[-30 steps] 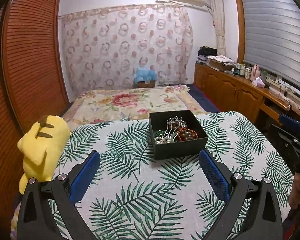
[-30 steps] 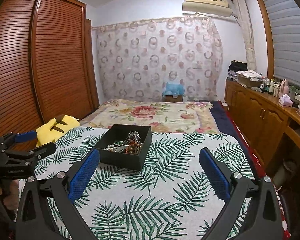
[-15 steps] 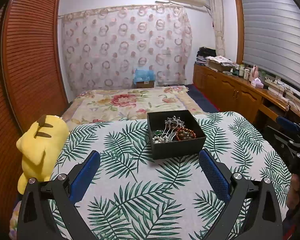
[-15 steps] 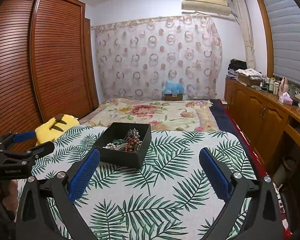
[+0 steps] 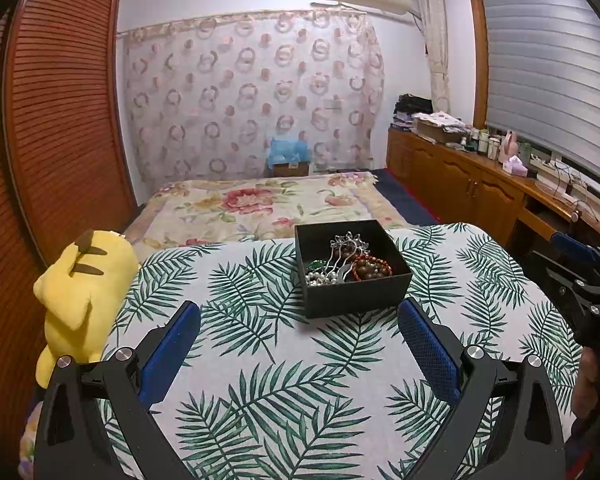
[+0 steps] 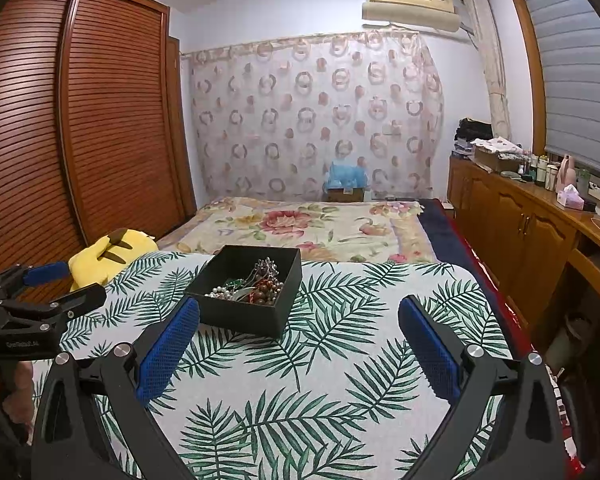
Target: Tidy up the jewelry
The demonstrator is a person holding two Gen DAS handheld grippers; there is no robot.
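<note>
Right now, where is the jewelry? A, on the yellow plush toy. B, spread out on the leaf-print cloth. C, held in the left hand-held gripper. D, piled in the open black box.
D: the jewelry lies tangled inside the open black box on the leaf-print cloth, and both hand-held grippers are open and empty.

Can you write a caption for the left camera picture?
Open left gripper faces a black box of tangled jewelry on a leaf-print cloth.
</note>
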